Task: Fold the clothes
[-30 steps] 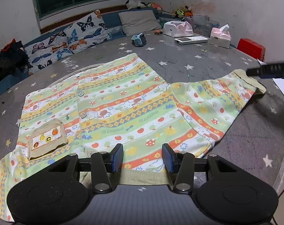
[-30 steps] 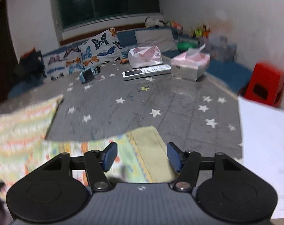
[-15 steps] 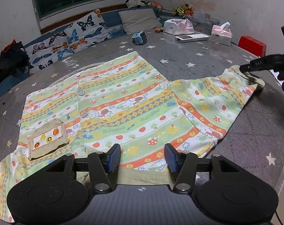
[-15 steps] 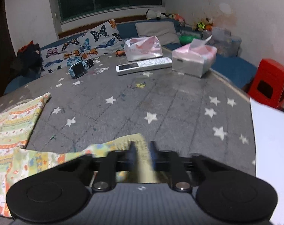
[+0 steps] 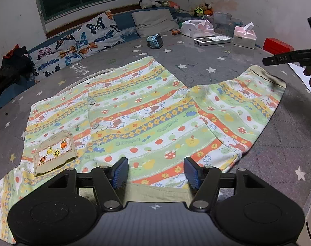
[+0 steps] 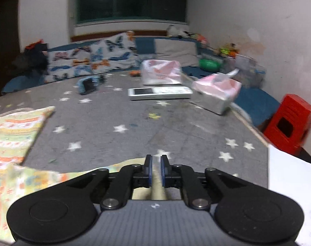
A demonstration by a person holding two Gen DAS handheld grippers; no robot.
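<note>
A striped child's pyjama top (image 5: 139, 119) with fruit and elephant prints lies flat on the grey star-patterned mat (image 5: 196, 65). Its right sleeve (image 5: 243, 106) stretches toward the right. My left gripper (image 5: 155, 173) is open and empty over the beige hem at the near edge. My right gripper (image 6: 155, 173) is nearly shut, with the beige cuff of the sleeve (image 6: 132, 163) lying under and between its jaws; whether it pinches the cloth is unclear. It also shows in the left wrist view (image 5: 278, 60) above the cuff.
A small beige pouch (image 5: 55, 151) lies on the top's left side. At the far side sit a white remote (image 6: 159, 93), tissue packs (image 6: 217, 92), a blue toy (image 6: 87, 85) and butterfly cushions (image 5: 79, 43). A red stool (image 6: 288, 127) and white paper (image 6: 292, 186) are at right.
My right gripper has closed from open to nearly shut at the sleeve cuff and lifted slightly. My left gripper stays open over the hem, opened a little wider.
</note>
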